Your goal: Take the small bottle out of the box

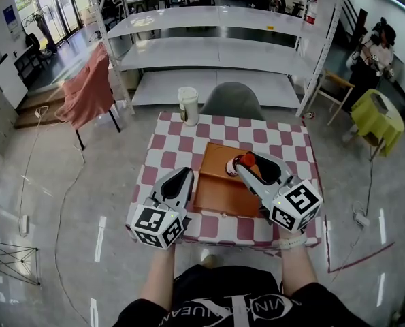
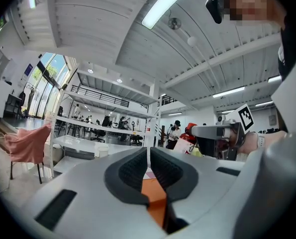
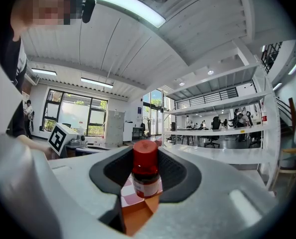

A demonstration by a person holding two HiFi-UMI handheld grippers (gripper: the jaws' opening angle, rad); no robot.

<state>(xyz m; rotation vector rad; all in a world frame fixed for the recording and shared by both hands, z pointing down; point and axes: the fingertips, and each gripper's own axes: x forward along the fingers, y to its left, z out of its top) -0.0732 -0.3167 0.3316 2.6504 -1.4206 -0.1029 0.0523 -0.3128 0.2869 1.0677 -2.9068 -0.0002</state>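
Jaws of the left gripper [image 1: 180,177] are pressing together, empty, just left of the orange box [image 1: 216,195]; the right gripper [image 1: 246,163] is pinching the small bottle [image 3: 146,176] at the box's far right corner on the checked table [image 1: 188,145].

Shiny grey floor [image 1: 86,203]; white shelving [image 1: 216,50] behind a checked table [image 1: 277,138] and grey chair [image 1: 233,102]; a pink cloth [image 1: 86,87] hanging at left; tall windows [image 1: 49,5] beyond; strip lights [image 3: 125,5] overhead
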